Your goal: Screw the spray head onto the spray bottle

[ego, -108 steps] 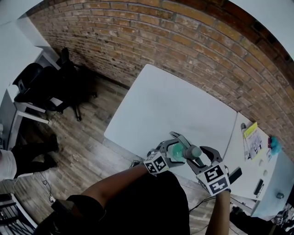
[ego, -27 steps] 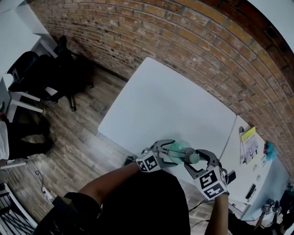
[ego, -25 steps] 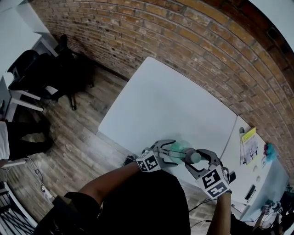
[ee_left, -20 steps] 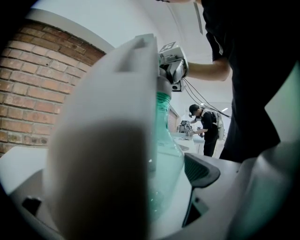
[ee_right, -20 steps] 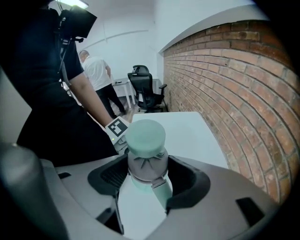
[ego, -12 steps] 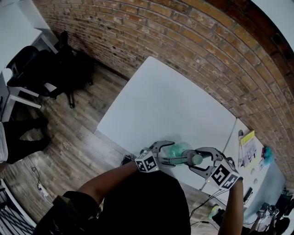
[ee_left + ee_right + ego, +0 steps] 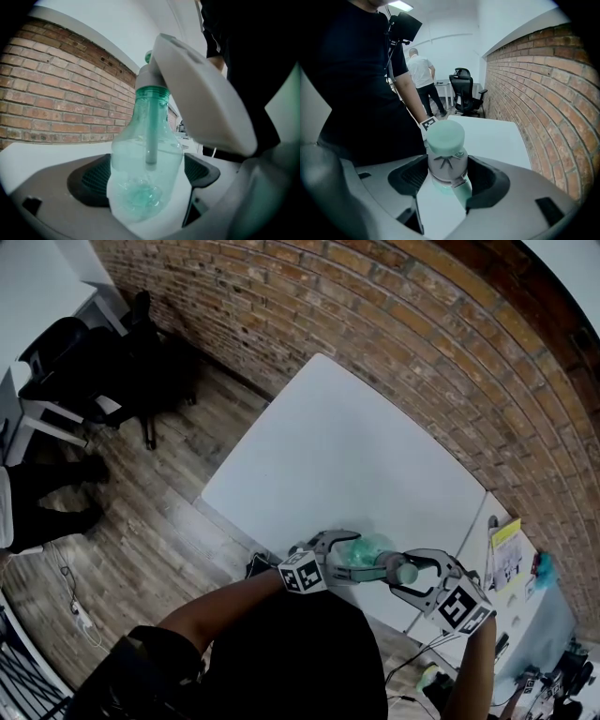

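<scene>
The clear, green-tinted spray bottle [image 7: 145,164] lies almost horizontal in the air over the near edge of the bench [image 7: 375,456]. The grey spray head [image 7: 446,157], green-capped, sits on its neck, its tube inside the bottle.

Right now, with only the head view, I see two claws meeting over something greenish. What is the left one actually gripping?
Observer: In the left gripper view, the left gripper is shut on the round body of the clear green spray bottle.
Operator: And the right claw, is it on the same part?
Observer: No. In the right gripper view, the right gripper is shut on the grey spray head at the bottle's neck end.
</scene>
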Tool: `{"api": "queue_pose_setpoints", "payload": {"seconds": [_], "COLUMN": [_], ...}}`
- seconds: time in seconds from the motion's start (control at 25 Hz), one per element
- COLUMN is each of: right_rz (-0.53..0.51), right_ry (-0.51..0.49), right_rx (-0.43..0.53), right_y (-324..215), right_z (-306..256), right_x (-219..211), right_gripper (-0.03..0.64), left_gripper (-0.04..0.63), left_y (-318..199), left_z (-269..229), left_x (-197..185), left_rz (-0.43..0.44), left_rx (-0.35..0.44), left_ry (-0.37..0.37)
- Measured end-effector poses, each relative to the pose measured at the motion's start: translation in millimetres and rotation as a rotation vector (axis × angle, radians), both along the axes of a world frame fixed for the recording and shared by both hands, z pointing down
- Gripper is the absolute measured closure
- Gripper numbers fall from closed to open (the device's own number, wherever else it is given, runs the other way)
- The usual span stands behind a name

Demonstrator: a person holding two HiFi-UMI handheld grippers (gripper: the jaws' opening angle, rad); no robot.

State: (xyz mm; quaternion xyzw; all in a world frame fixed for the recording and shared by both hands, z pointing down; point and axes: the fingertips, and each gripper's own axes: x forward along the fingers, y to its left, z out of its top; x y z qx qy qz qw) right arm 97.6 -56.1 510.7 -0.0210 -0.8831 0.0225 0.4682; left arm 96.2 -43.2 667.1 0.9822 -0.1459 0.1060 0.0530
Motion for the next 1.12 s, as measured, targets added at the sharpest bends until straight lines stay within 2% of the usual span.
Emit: {"api": "queue_pose_setpoints", "payload": {"seconds": [0.24,0.68,1.12], "right_rz": [-0.02,-0.047,0.041], "right_ry": [-0.053,-0.054,-0.077], "right_rx": [-0.024,-0.028,-0.037], "right_y": [5.1,2.4,-1.4], "right_z": [-8.5,-4.4,-7.1], "right_x": [0.4,6.6,6.7], "right_gripper": [0.35,0.356,0.354], "left_gripper": [0.107,0.107,0.107], "left_y": [1.4,-0.6,2.2], "left_z": [0.1,2.6,2.1], "left_x": [0.8,6.8,1.9], "left_rz": [-0.009,-0.01,-0.03], "left_rx": [-0.016,-0.009,-0.01], "left_ry": [0.006,-0.002,-0.004]}}
